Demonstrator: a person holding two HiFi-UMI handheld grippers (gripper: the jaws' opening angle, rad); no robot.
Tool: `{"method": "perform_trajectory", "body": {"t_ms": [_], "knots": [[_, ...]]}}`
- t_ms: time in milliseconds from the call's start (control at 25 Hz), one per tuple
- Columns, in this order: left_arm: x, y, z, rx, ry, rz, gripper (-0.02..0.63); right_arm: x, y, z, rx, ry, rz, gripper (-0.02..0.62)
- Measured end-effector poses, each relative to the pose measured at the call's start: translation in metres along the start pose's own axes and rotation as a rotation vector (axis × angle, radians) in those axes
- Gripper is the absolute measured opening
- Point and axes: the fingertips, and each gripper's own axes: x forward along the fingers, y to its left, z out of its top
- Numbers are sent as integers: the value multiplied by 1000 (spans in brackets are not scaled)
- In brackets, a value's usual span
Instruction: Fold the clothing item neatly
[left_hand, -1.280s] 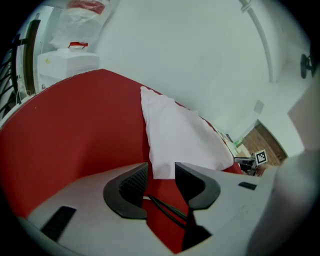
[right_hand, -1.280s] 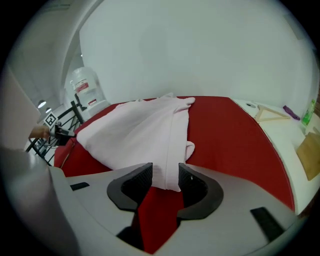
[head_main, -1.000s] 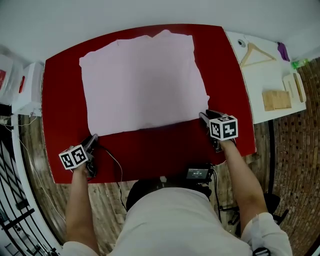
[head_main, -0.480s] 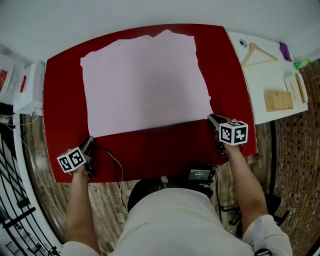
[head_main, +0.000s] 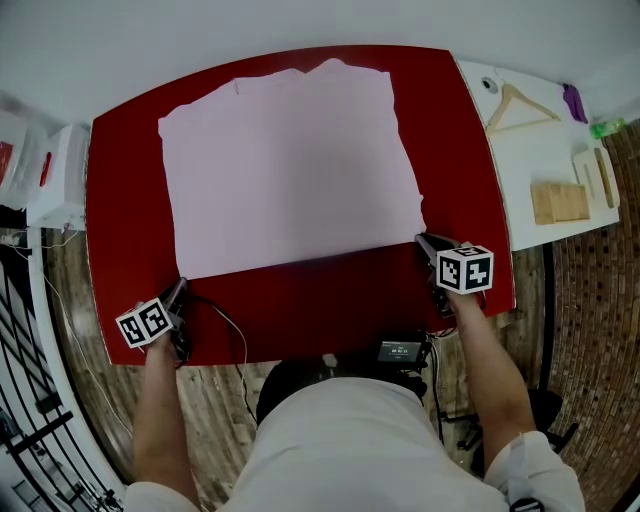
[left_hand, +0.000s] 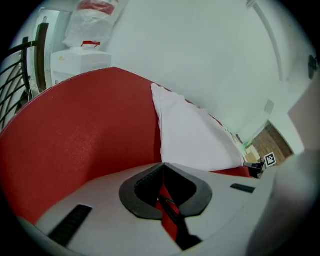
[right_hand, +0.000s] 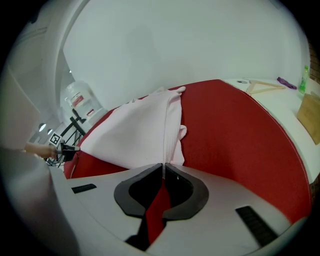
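I see a pale short-sleeved shirt (head_main: 340, 440). The left gripper (head_main: 181, 285) and right gripper (head_main: 421, 239) have dark bodies. The left cube (head_main: 147, 323) and right cube (head_main: 465, 268) are white with black square markers. Through each gripper's own camera I see a smooth light-grey shell (left_hand: 100, 200), black curved pads (left_hand: 135, 187) ringing a rounded hollow, and narrow black slots (left_hand: 70, 224) on either side. A thin black cable (head_main: 228, 322) leaves the left gripper.
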Motion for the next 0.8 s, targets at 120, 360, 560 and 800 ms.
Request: {"method": "perform_trajectory", "body": {"t_ms": [120, 360, 560, 800], "knots": [[-3, 3, 3, -1, -24, 27, 9, 2, 2, 3, -39, -8, -13, 26], [-27, -3, -1, 3, -106, 58, 11, -17, -5, 14, -126, -65, -31, 28], [-51, -26, -4, 1, -190, 57, 10, -33, -4, 23, -142, -128, 3, 28], [-77, -66, -7, 42, -280, 27, 9, -45, 24, 33, -164, -177, 91, 26]]}}
